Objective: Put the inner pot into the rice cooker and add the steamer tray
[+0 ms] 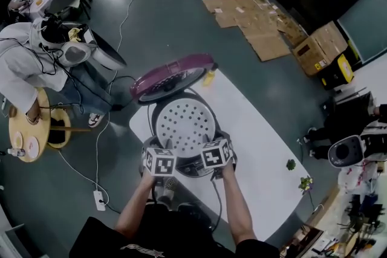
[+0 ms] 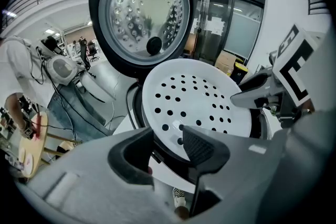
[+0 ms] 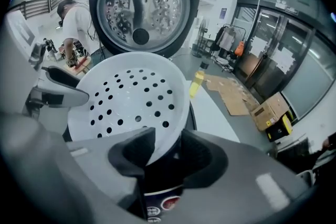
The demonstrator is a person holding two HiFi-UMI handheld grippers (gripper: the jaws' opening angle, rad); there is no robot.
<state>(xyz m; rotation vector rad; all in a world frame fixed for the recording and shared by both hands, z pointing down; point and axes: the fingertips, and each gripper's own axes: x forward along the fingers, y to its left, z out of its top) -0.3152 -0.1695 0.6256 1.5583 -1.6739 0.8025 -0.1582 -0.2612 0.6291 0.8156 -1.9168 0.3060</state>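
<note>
The rice cooker (image 1: 158,107) stands on the white table (image 1: 254,148) with its purple lid (image 1: 172,74) swung up at the back. The white perforated steamer tray (image 1: 184,124) lies in its mouth and hides the inner pot. Both grippers are at the tray's near rim. My left gripper (image 1: 162,149) has the rim (image 2: 163,136) between its pads, one pad over the tray and one outside, closed on it. My right gripper (image 1: 213,145) also straddles the rim (image 3: 170,113); its left pad lies against the tray, while a dark gap shows before the right pad.
A yellow bottle (image 1: 210,76) stands on the table behind the cooker. A small green plant (image 1: 291,164) sits near the table's right edge. A power cord runs over the floor to the left. A person in white sits at a round wooden table (image 1: 24,130) far left.
</note>
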